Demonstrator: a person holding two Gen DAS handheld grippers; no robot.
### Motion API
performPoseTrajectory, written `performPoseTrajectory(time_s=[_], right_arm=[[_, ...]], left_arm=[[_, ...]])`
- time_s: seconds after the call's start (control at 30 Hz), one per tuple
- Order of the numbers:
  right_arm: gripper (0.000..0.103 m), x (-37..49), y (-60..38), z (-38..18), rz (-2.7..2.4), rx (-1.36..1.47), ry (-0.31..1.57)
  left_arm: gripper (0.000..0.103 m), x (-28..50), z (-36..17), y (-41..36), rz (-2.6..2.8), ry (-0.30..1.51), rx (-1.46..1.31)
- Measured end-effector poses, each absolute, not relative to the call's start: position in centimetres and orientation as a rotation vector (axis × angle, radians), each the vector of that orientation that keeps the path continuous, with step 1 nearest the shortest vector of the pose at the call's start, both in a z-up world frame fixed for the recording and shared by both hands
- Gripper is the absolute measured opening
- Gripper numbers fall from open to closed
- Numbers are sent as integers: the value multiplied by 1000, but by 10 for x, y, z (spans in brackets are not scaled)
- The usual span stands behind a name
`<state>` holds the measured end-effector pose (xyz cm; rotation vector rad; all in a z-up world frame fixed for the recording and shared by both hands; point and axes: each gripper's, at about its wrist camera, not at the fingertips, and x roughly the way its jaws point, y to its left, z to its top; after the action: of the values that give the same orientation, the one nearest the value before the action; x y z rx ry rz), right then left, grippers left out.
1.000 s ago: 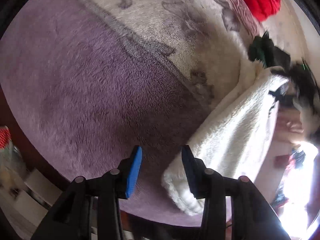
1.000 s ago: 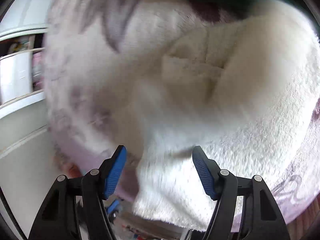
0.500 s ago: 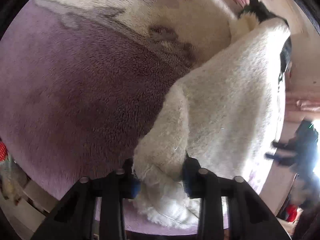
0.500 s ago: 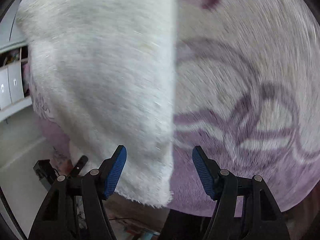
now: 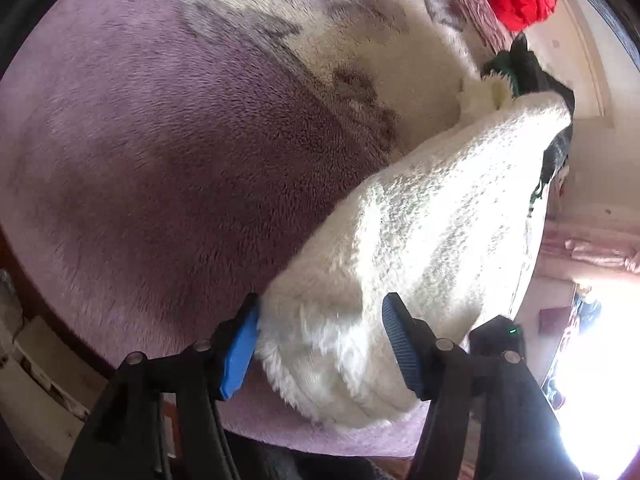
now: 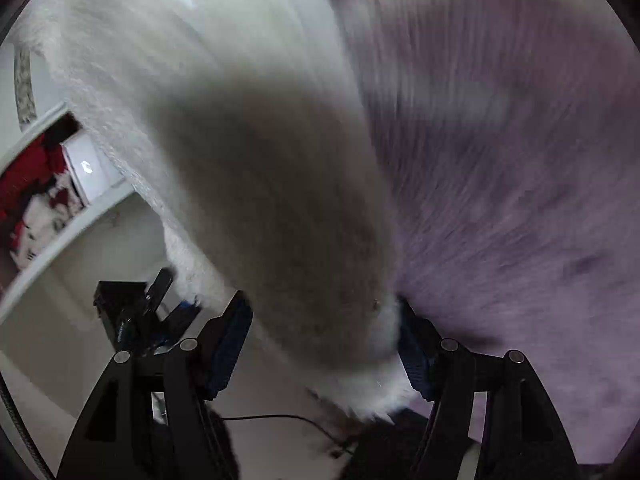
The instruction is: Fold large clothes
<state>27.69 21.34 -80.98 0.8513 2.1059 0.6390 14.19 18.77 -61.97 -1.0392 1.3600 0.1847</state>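
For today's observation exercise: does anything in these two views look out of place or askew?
The white fleece garment hangs off the purple blanket's edge, bunched between the left gripper pads. The right wrist view is too blurred to judge.

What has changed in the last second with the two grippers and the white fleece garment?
The left gripper closed on the white fleece garment, then opened; the fleece lies between its fingers. The right gripper, open beside the garment before, now has fleece bunched between its fingers. The purple blanket stayed underneath.
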Motion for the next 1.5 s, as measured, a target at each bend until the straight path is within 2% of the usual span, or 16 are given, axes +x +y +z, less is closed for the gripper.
performPoseTrajectory(time_s=[0.1, 0.17, 0.2, 0.23, 0.5, 0.67, 0.87, 0.9, 1.03, 1.13, 1.33, 1.37, 1.4, 1.43, 1.5], right_arm=[[75, 265, 214, -815, 612, 998, 2010], [70, 262, 214, -806, 624, 1037, 1936], [39, 260, 215, -800, 622, 1018, 1919], [27, 258, 215, -796, 616, 1032, 1905], [20, 234, 183, -724, 526, 928, 1915], [21, 201, 135, -698, 452, 838, 2010], [34, 215, 133, -695, 390, 695, 2098], [40, 207, 127, -686, 382, 635, 2070], [52, 231, 111, -632, 320, 506, 1946], [56, 237, 85, -605, 254, 511, 1837], [57, 300, 49, -593, 173, 624, 1676], [57, 325, 67, -596, 175, 637, 1659], [57, 342, 77, -599, 175, 644, 1652], [57, 360, 77, -603, 171, 646, 1652], [57, 368, 82, -609, 194, 646, 1656]], left_arm=[[59, 159, -647, 187, 151, 1428, -1039], [59, 164, -660, 182, 131, 1458, -1010], [59, 166, -663, 180, 123, 1459, -994], [59, 167, -663, 178, 118, 1461, -982], [59, 149, -622, 140, -25, 1481, -881], [59, 126, -603, 110, -32, 1545, -830], [61, 140, -589, 131, 93, 1548, -665], [61, 142, -583, 137, 97, 1532, -649], [61, 217, -539, 137, 39, 1418, -583], [61, 285, -519, 129, -30, 1342, -584], [61, 409, -542, 78, -150, 1317, -576], [58, 405, -546, 72, -162, 1319, -557], [29, 412, -548, 60, -196, 1296, -531], [12, 414, -550, 55, -215, 1296, -516], [11, 400, -543, 63, -225, 1266, -510]])
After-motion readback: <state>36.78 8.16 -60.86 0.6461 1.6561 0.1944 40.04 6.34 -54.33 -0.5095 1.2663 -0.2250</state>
